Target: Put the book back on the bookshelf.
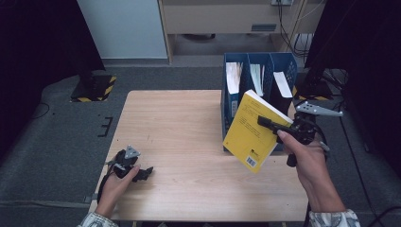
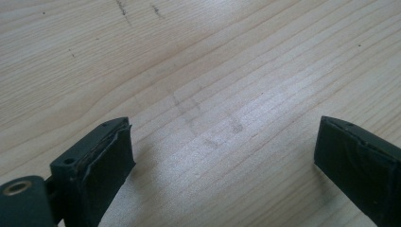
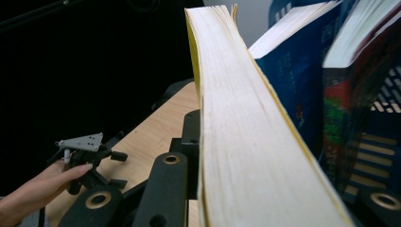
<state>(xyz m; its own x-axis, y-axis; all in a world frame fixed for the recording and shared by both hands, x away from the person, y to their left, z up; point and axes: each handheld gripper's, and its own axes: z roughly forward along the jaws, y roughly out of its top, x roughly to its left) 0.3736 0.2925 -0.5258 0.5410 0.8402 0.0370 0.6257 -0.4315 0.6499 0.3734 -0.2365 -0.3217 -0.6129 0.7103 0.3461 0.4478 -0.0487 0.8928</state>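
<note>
My right gripper (image 1: 267, 124) is shut on a thick yellow book (image 1: 250, 135) and holds it tilted in the air, just in front of the blue file rack (image 1: 236, 59). In the right gripper view the book's page edge (image 3: 241, 132) runs up the middle, with one black finger (image 3: 190, 142) pressed against its yellow cover. My left gripper (image 1: 141, 174) lies on the wooden table (image 1: 189, 142) near the front left corner with a hand on it. Its jaws stand wide apart (image 2: 222, 151) over bare wood (image 2: 213, 71), with nothing between them.
The rack stands at the table's far right and holds several upright books and papers, among them a blue-covered book (image 3: 302, 80) and a dark one (image 3: 350, 94). Dark stands and cables surround the table on a grey floor.
</note>
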